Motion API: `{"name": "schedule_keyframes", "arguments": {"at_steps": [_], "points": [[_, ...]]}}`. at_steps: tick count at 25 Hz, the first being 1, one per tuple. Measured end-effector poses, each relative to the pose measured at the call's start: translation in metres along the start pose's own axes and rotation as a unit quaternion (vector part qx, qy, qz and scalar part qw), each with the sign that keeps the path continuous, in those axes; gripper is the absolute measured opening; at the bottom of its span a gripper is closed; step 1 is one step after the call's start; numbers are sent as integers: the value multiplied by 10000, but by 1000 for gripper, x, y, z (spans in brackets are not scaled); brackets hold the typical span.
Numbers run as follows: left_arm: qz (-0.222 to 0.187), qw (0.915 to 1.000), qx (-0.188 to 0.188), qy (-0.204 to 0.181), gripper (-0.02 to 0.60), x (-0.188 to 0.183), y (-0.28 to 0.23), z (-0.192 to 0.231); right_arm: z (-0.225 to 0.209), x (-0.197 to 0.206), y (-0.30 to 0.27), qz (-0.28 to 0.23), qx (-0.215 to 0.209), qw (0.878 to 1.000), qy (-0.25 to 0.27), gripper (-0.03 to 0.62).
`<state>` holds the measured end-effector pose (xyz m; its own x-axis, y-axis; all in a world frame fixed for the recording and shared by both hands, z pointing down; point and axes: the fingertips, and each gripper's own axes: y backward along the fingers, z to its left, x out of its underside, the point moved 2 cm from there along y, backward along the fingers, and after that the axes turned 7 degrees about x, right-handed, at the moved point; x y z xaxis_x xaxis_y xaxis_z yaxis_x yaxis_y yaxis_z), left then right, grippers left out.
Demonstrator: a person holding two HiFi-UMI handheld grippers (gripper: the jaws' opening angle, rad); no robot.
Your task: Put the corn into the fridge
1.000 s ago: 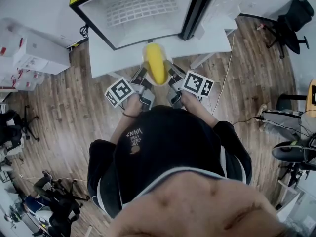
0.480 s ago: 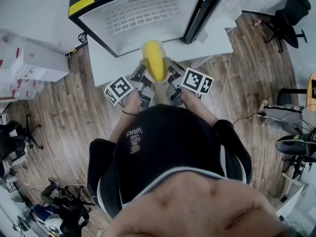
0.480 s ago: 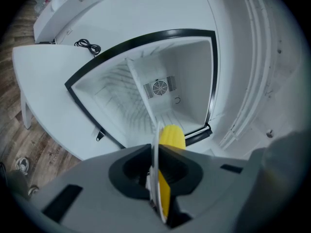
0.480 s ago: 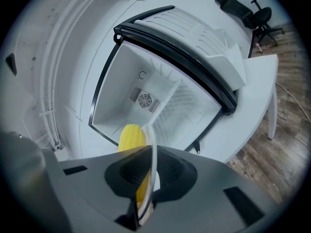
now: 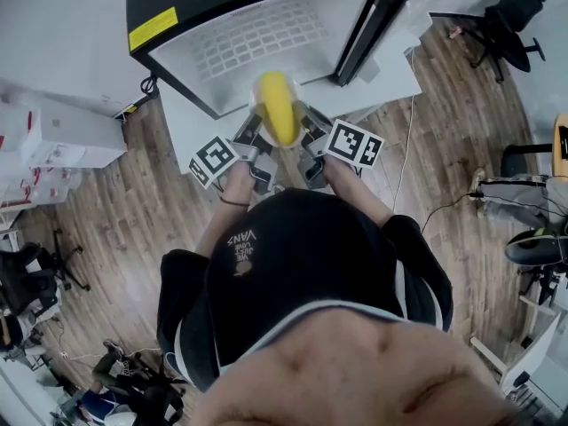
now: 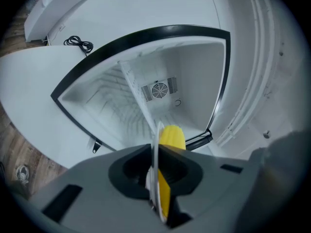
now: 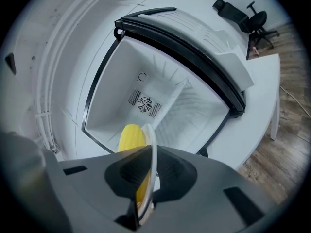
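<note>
- Head view: the person stands at a white bench (image 5: 182,118) that carries an open fridge (image 5: 257,34). The fridge door (image 5: 359,38) is swung out to the right.
- Head view: the corn (image 5: 278,109) lies lengthwise on a small white dish (image 5: 257,105). The dish is held in front of the fridge opening, level with its lower front edge. The corn is not yet inside.
- Head view: the left claw (image 5: 255,124) and right claw (image 5: 308,121) flank the dish on opposite sides. Their marker cubes face upward. The floor (image 5: 115,211) is wood plank.
- Left gripper view: the left claw (image 6: 156,174) is clamped on the thin dish rim (image 6: 155,144), seen edge-on. The corn (image 6: 171,137) sits just right of the rim. Beyond it are the white fridge interior with a round fan grille (image 6: 159,89) and a coiled black cable (image 6: 77,42) on the bench.
- Right gripper view: the right claw (image 7: 145,181) is clamped on the opposite dish rim (image 7: 153,149). The corn (image 7: 131,137) lies just left of the rim, before the fridge mouth. An office chair (image 7: 238,13) stands well apart at upper right.
</note>
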<state>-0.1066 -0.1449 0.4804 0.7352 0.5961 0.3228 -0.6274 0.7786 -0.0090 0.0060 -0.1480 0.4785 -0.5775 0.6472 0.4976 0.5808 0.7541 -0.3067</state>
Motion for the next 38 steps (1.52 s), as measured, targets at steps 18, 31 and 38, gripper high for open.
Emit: {"name": "schedule_keyframes", "arguments": {"at_steps": [18,31,38], "points": [[150,9998,73,119,41,-27,-27,12,-2,-20,-31,-122,110,9999,-44,26],[-266,9992,-68,292,41,-38,-60,19,-15,-54,-59,229,-15,9997,83,26],[-490,9979,-147,403,41,-40,-72,22,-21,-67,-72,374,-83,9992,89,26]]}}
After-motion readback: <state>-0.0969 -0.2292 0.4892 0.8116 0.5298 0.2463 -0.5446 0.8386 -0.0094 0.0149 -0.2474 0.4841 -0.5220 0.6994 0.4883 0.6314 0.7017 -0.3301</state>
